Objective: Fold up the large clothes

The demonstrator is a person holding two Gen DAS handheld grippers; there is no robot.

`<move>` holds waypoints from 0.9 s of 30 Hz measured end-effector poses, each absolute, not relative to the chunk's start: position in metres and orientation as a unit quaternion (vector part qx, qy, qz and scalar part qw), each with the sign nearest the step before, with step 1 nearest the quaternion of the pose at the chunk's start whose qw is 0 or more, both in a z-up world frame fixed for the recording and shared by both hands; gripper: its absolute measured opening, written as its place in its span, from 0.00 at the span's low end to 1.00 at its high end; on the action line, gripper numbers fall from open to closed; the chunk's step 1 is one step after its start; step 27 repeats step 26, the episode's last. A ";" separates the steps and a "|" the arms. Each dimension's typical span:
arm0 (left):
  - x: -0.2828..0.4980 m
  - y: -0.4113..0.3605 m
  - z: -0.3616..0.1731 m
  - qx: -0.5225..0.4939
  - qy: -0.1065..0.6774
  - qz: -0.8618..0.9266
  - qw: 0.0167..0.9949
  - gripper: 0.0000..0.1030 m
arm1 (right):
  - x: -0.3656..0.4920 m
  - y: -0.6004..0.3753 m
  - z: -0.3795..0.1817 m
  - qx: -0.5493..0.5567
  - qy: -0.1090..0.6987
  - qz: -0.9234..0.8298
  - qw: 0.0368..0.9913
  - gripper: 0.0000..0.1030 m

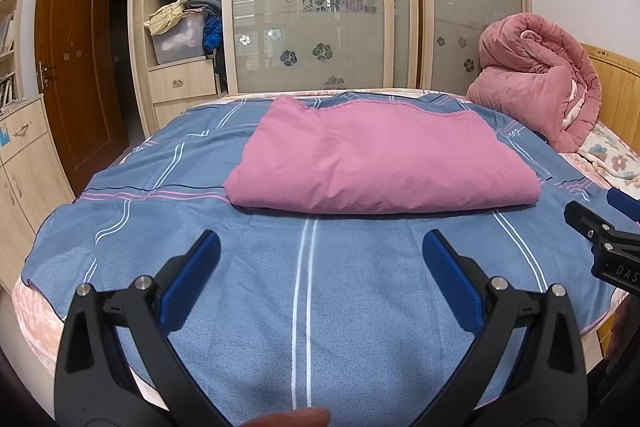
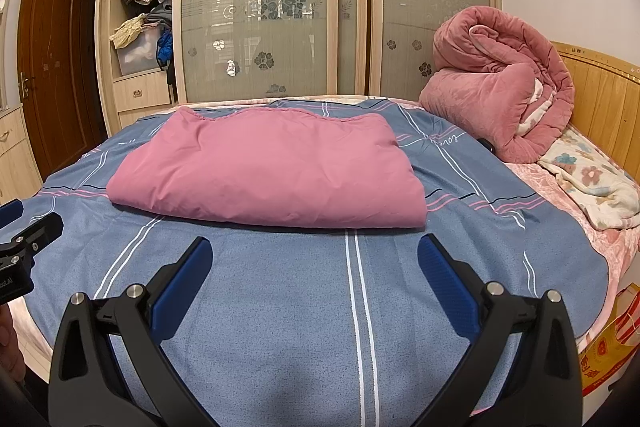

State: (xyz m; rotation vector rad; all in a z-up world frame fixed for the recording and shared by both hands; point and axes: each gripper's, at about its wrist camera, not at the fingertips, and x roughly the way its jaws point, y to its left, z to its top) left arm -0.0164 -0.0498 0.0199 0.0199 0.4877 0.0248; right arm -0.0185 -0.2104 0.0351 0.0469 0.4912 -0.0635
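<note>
Left claw [image 1: 320, 251] wide and empty, right claw [image 2: 315, 257] likewise, folded pink cloth [image 1: 380, 163] on striped bedspread [image 1: 260, 287]

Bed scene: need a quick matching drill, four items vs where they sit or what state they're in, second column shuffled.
Items:
1. pink folded cloth
2. rolled pink quilt
3. blue striped sheet
4. left gripper

States:
A. spread flat over the bed
B. jaws apart, holding nothing
C. bundled by the wooden headboard
D. lying folded in the middle of the sheet

Pairs: 1-D, 2-C, 3-A, 4-B
</note>
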 end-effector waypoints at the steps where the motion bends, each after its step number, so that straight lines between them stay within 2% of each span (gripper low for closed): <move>1: -0.016 -0.050 0.019 0.010 0.242 0.012 0.970 0.98 | -0.019 -0.211 0.035 0.023 0.244 -0.031 0.969 0.99; 16: -0.021 -0.049 0.018 0.007 0.231 0.006 0.973 0.98 | -0.019 -0.210 0.033 0.023 0.242 -0.032 0.969 0.99; 27: -0.014 -0.045 0.016 -0.003 0.251 0.003 0.968 0.98 | -0.019 -0.210 0.033 0.023 0.242 -0.033 0.970 0.99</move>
